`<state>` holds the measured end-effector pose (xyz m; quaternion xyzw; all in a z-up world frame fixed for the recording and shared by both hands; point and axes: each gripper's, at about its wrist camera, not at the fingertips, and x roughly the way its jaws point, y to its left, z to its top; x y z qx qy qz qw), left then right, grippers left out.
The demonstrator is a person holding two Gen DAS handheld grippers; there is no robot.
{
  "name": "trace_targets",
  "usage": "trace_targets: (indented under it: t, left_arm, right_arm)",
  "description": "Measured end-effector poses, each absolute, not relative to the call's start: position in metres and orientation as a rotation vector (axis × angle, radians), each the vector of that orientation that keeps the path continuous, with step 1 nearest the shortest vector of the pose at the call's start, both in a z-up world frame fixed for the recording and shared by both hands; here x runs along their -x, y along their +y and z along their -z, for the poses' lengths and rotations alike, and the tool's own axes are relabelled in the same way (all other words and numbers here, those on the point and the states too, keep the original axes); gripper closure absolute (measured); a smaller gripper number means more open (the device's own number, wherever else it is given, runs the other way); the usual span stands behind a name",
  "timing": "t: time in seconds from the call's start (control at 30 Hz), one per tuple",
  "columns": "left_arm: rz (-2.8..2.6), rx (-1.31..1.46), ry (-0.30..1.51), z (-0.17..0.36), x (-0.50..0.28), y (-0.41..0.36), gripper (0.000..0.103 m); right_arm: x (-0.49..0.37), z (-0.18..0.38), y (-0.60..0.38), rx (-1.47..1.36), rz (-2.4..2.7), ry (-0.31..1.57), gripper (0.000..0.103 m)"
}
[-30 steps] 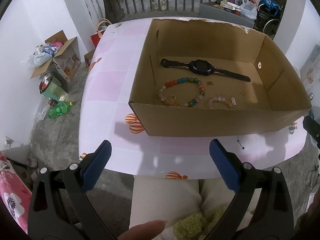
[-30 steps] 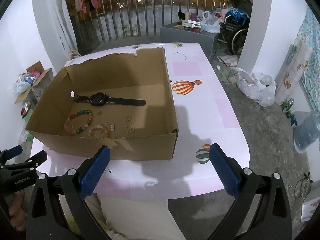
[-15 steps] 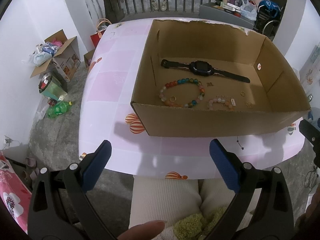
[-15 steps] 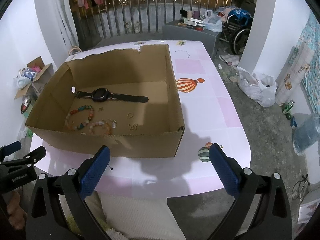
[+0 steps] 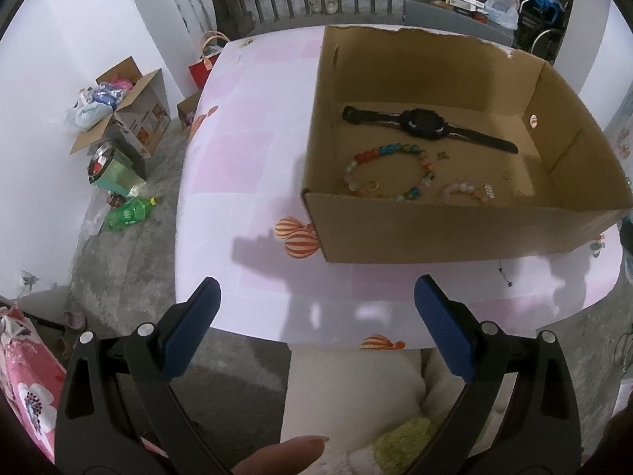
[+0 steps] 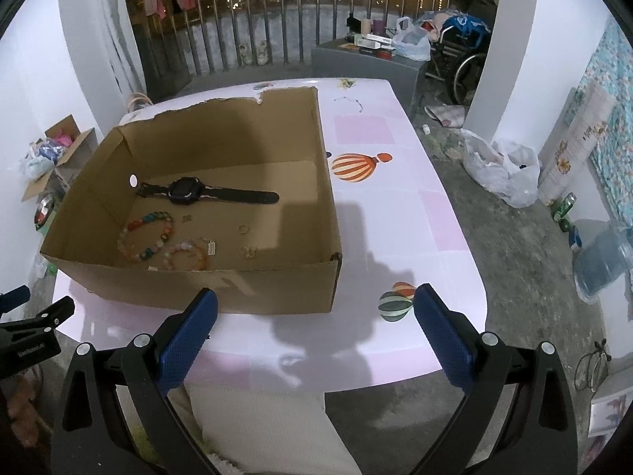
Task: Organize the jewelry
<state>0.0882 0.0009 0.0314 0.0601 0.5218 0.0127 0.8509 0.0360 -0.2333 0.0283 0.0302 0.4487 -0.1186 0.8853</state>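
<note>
1. While you hold both tools back over your lap, short of the table's near edge, neither carries anything: your left gripper (image 5: 316, 316) has its blue pads spread wide and empty, and your right gripper (image 6: 316, 320) is spread just as wide.
2. Ahead of the left gripper and a little to its right sits the cardboard box (image 5: 455, 233), open-topped on the pink table (image 5: 245, 158); from the right gripper it lies ahead and to the left.
3. Most of the jewelry is gathered on the box floor, which I judge is the collecting place: walls stop small pieces rolling off.
4. Farthest from you lies the black watch (image 5: 427, 124), strap stretched flat across the floor.
5. Nearer is the multicoloured bead bracelet (image 5: 389, 172), an open loop lying flat, with a small ring (image 5: 371, 186) just inside its near side.
6. Beside it, toward the right gripper, sits a smaller pink bead bracelet (image 6: 186, 255) with a tag, partly hidden behind the near wall in the left view.
7. Two tiny gold pieces (image 6: 247, 239) lie apart from the beads; their kind is too small to tell.
8. Far ahead of the right gripper, past the box, a thin chain (image 6: 350, 102) lies on the table, seemingly not yet collected.
9. Reaching over the tall near wall calls for coming down from above.
</note>
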Motion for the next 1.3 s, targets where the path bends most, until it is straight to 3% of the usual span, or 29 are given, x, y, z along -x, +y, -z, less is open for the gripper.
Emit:
trace_targets:
  t: [1.3]
  left_arm:
    - [-0.05,-0.104,1.092,-0.032,-0.093,0.014,0.008]
  right_arm:
    - [-0.052,-0.027,-0.219,-0.041,0.21,0.955,0.007]
